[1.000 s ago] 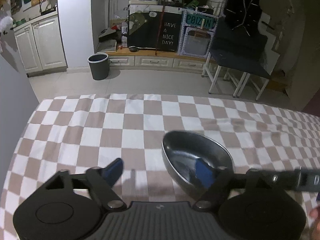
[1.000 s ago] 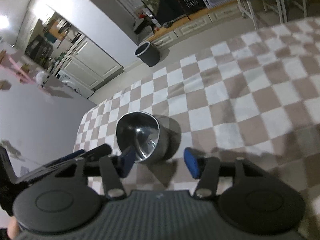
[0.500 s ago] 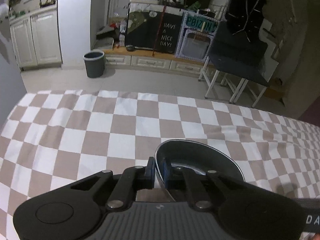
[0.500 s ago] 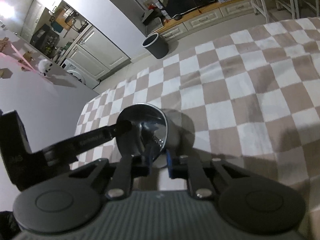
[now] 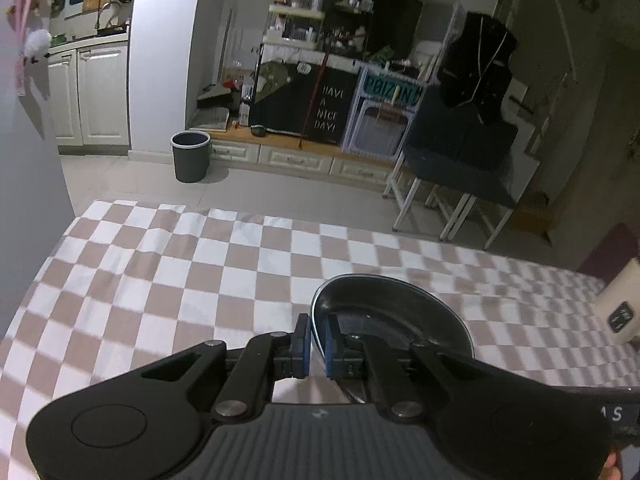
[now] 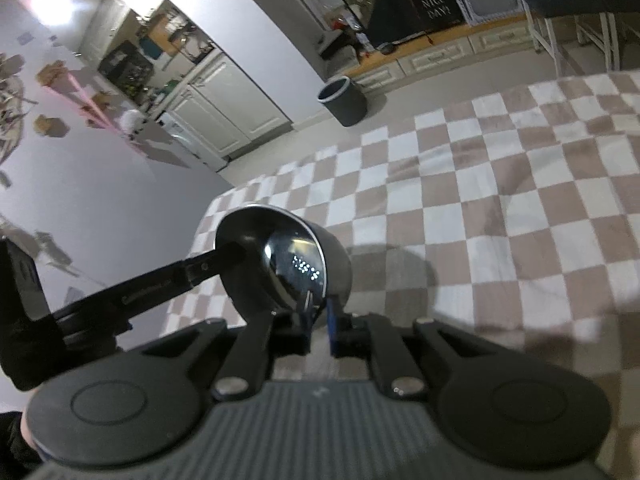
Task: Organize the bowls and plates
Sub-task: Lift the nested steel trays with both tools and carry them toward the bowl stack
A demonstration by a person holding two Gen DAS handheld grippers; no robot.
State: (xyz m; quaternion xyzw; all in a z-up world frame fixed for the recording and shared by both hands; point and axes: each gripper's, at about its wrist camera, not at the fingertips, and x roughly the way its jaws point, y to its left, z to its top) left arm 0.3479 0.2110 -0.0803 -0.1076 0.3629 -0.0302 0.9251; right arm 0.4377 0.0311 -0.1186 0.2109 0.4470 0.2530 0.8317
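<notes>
Left tool [image 5: 316,346] pinching the near rim of a dark shiny round metal bowl [image 5: 394,320], blue pads on either side of its wall. Right tool [image 6: 319,326], just closing, clamped on the opposite rim. Bowl tilted, raised above the brown-and-white checked cloth [image 5: 180,276].
</notes>
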